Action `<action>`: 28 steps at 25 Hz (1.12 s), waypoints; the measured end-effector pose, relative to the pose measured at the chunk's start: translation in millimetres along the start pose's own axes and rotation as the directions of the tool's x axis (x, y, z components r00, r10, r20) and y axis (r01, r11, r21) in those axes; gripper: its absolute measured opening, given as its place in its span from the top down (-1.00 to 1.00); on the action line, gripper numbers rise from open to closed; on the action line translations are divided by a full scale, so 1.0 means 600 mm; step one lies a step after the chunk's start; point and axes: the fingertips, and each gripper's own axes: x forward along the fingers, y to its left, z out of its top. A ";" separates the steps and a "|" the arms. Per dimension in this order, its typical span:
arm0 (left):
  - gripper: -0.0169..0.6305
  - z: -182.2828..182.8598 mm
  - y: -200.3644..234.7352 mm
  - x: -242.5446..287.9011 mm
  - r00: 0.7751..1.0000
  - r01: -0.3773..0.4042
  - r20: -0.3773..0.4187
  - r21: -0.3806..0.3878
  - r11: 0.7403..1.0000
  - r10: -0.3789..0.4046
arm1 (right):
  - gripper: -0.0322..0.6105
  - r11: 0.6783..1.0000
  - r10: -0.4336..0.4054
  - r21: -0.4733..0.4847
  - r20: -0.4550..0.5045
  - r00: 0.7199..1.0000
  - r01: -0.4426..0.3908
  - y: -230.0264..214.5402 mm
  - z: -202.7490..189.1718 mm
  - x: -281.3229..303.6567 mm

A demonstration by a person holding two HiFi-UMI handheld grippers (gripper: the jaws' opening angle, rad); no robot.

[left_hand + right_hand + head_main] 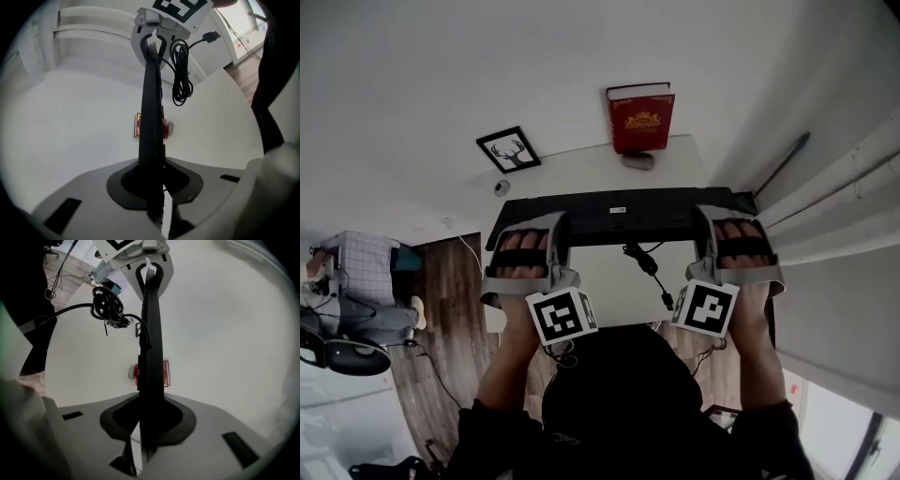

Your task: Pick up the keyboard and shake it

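Keyboard (619, 214) — in left gripper (528, 228), right gripper (734, 223)

Our left gripper (530, 225) and right gripper (733, 221) grip the keyboard (628, 211) by its ends above the table (581, 167); a book (640, 117) stands behind.

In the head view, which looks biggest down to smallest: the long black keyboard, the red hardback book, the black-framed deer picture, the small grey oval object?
1. long black keyboard, though it is held nearer the camera.
2. red hardback book.
3. black-framed deer picture.
4. small grey oval object.
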 end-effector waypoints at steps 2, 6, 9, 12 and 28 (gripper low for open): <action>0.71 0.004 -0.027 0.005 0.999 0.037 -0.027 -0.009 0.999 -0.037 | 0.63 0.999 0.037 -0.011 0.026 0.999 -0.037 0.026 -0.004 0.015; 0.72 0.006 -0.081 0.016 0.993 0.103 -0.063 -0.028 0.994 -0.104 | 0.63 0.995 0.095 -0.019 0.078 0.992 -0.094 0.068 0.003 0.040; 0.72 -0.009 -0.115 0.026 0.983 0.159 -0.083 -0.050 0.986 -0.163 | 0.63 0.988 0.156 -0.005 0.136 0.978 -0.157 0.092 0.030 0.049; 0.72 -0.024 -0.157 0.043 0.968 0.230 -0.082 -0.073 0.970 -0.236 | 0.63 0.982 0.190 -0.050 0.147 0.971 -0.184 0.125 0.045 0.069; 0.72 -0.078 -0.372 0.161 0.806 0.588 0.002 -0.123 0.800 -0.592 | 0.63 0.827 0.560 -0.131 0.114 0.821 -0.546 0.355 0.100 0.191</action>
